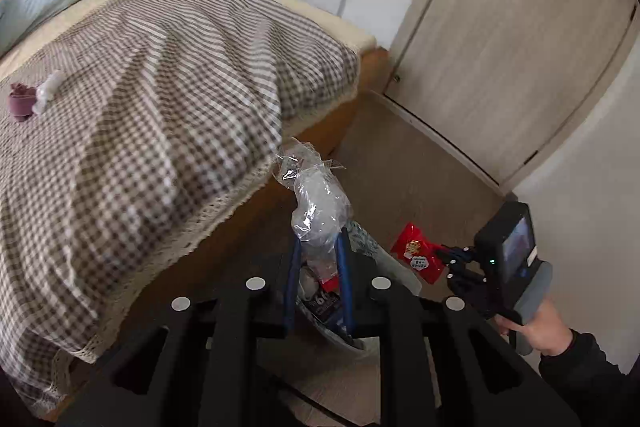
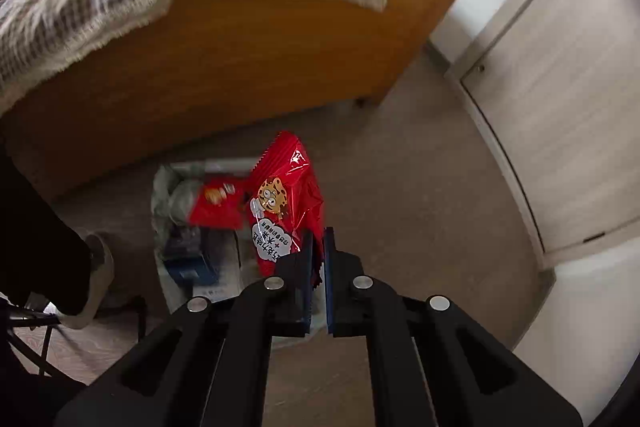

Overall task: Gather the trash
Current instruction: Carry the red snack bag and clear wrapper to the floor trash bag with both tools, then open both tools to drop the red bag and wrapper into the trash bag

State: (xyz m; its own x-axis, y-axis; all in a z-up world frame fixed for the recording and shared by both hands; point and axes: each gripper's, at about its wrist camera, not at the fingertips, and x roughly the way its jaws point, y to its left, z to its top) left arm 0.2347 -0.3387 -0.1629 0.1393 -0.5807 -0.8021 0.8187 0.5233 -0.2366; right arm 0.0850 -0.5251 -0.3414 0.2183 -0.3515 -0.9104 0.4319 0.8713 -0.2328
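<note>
Trash is in both grippers, held above the floor [image 2: 400, 155] at the foot of the bed [image 1: 160, 75]. The left gripper [image 1: 319, 235] has its fingers [image 1: 344, 267] closed partway onto a crumpled clear plastic wrapper [image 1: 316, 195], which sticks up between the blue pads. Below it, in the left wrist view, sits the open trash bag [image 1: 368, 243] on the floor, with dark and red packaging inside.

The right gripper [image 2: 318, 239] has its fingers [image 2: 330, 267] pressed nearly together on the lower edge of a red snack packet [image 2: 288, 199] printed with a cartoon cookie face; the packet stands up from the pads. The right wrist view shows the trash bag [image 2: 164, 195] lower left of the packet, close to the wooden bed frame [image 2: 224, 67], with another red wrapper [image 2: 216, 203] lying in it.

A checked blanket [image 1: 152, 99] hangs over the bed's edge. A pale door [image 1: 500, 47] stands to the right.
</note>
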